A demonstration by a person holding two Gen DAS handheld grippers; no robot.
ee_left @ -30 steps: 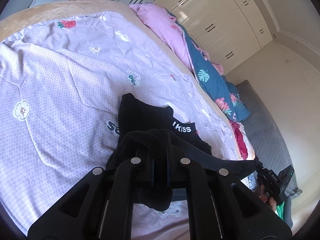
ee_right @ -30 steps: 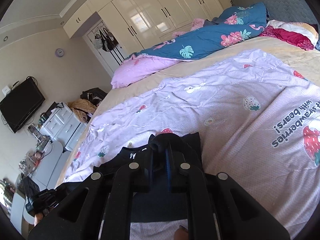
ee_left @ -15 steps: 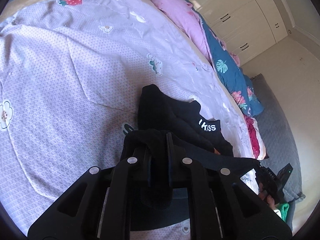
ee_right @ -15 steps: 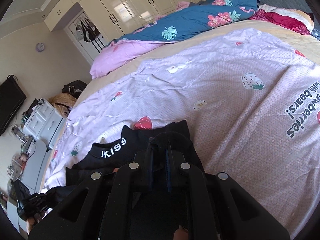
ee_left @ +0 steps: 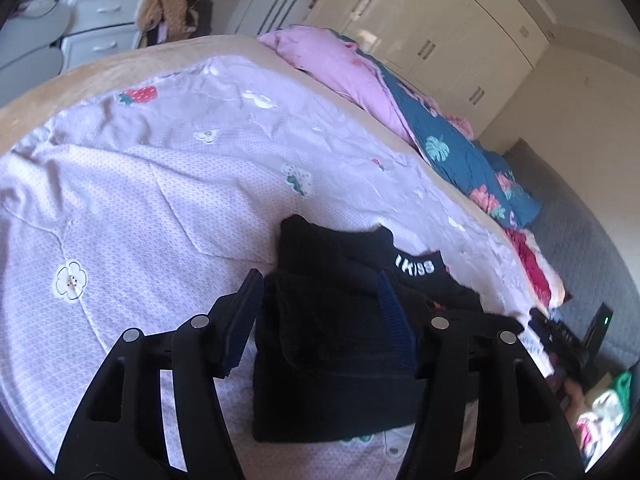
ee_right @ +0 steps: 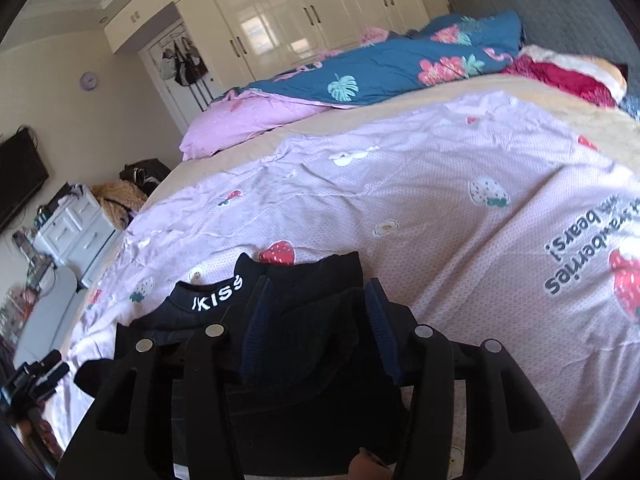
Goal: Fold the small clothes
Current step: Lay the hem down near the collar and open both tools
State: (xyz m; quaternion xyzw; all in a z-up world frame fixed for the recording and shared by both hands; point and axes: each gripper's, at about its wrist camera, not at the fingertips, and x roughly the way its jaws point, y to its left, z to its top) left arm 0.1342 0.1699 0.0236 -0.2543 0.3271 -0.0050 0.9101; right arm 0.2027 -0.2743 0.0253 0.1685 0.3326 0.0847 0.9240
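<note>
A small black garment [ee_left: 332, 332] with white "KISS" lettering on its neck lies folded on the lilac bedsheet [ee_left: 132, 192]. It also shows in the right wrist view [ee_right: 304, 332]. My left gripper [ee_left: 320, 292] is open, its fingers on either side of the garment's folded edge. My right gripper [ee_right: 316, 296] is open too, fingers spread over the garment's other side. The cloth lies loose between both pairs of jaws.
A pink and blue floral duvet [ee_right: 360, 76] is piled along the far side of the bed. Red bedding [ee_right: 560, 80] lies by the grey headboard. White drawers [ee_left: 100, 20] stand beyond the bed's foot. Cupboards [ee_right: 300, 20] line the wall.
Both grippers were shut on the black garment and have opened, letting it drop folded onto the sheet. Both have pulled back slightly.
</note>
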